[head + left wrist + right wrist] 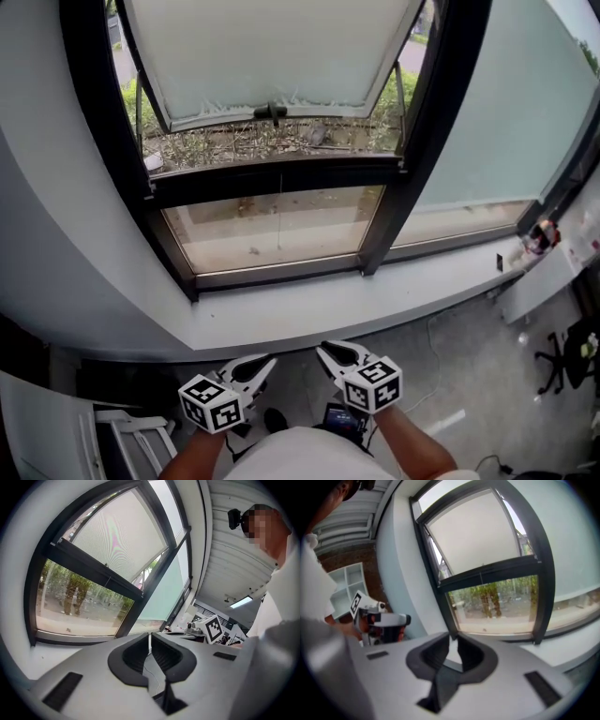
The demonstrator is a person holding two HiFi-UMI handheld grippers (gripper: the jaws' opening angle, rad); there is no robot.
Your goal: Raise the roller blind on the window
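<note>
While both claws hang well below the roller blind (272, 56), which covers the upper pane, the approach looks to be the step in hand. Of the two, the left claw (265, 364) is clenched on nothing; the right claw (326, 350) stands slightly parted, also empty. I'd open one wider, reach for the thin cord (280, 220) just below the blind, and grip it squarely before any pull.

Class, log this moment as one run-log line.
roller blind: lowered | left gripper: shut, empty | right gripper: slightly open, empty | neither touching window
</note>
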